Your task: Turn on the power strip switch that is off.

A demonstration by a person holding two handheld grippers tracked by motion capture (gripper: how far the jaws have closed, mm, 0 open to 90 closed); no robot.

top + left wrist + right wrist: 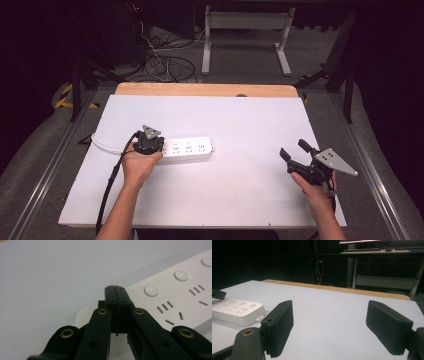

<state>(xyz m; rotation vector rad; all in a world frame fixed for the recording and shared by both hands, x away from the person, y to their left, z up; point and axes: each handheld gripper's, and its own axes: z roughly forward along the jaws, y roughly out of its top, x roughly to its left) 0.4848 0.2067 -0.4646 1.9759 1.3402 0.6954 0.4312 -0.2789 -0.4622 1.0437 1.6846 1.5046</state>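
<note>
A white power strip (189,149) lies on the white table (225,190), left of the middle, its white cord (102,145) running off to the left. My left gripper (148,142) points down over the strip's left end. In the left gripper view its jaws (115,288) are shut tight with nothing between them, their tips by the strip (180,297) with its round buttons and sockets. My right gripper (293,148) is held low at the table's right side, aimed left toward the strip (237,311). It stands wide open (329,307) and empty.
A wooden strip (205,90) borders the table's far edge. Beyond it on the floor are tangled cables (160,62) and a white desk frame (245,30). Metal rails (372,165) run along both sides of the table.
</note>
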